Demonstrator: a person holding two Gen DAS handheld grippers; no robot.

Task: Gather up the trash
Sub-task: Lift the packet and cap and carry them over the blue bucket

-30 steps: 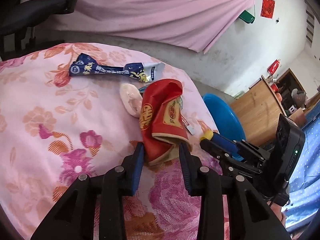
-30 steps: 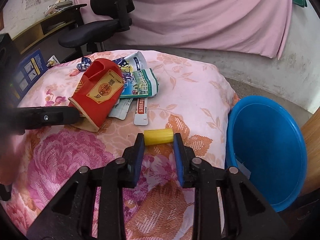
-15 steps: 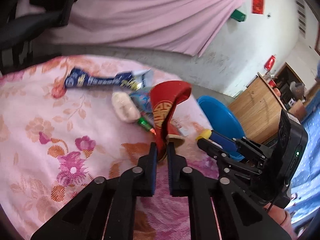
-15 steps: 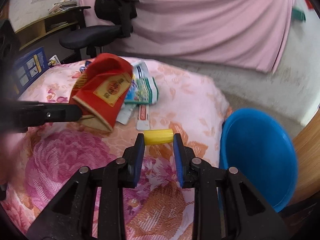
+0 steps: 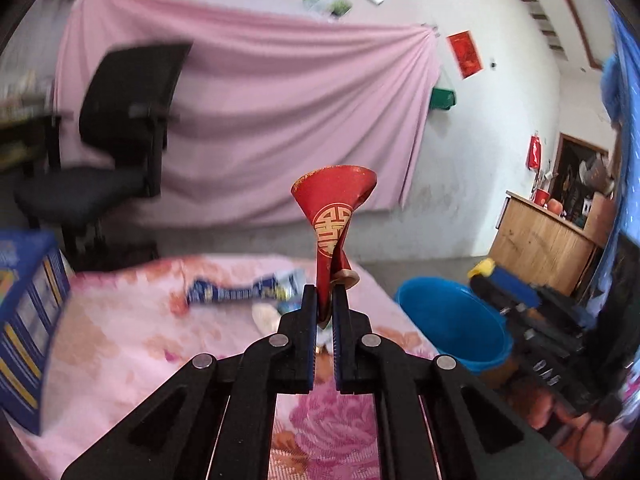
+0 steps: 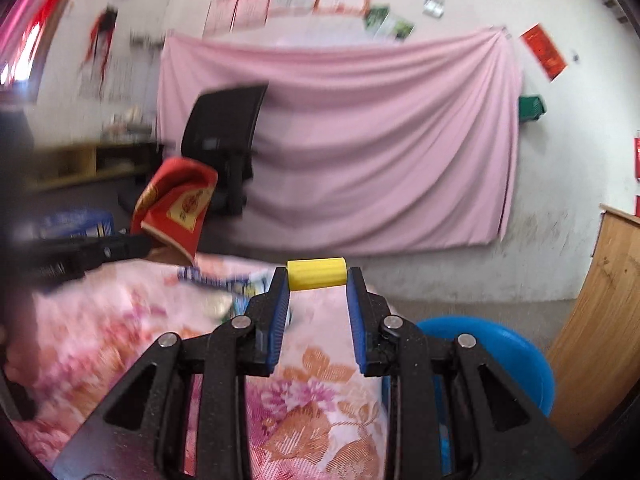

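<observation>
My left gripper (image 5: 325, 300) is shut on the bottom of a crushed red paper cup (image 5: 334, 216) with a gold emblem, lifted above the pink floral tabletop (image 5: 132, 332). The same red cup (image 6: 176, 204) shows at the left of the right wrist view, held by the left gripper (image 6: 136, 244). My right gripper (image 6: 317, 280) is shut on a small yellow cylinder (image 6: 317, 274), raised over the table's right end. A blue wrapper (image 5: 244, 290) and a pale lump (image 5: 266, 316) lie on the cloth. The blue bin (image 5: 452, 320) stands at the right below the table edge.
A black office chair (image 5: 120, 128) stands behind the table before a pink curtain (image 5: 280, 112). A blue box (image 5: 24, 320) sits at the table's left edge. A wooden desk (image 5: 544, 244) is at the right. The blue bin (image 6: 504, 356) is beside a wooden panel (image 6: 600, 320).
The left gripper closed on the red cup and lifted it off the table, tilting upward. The right gripper also rose and tilted up, still holding the yellow cylinder.
</observation>
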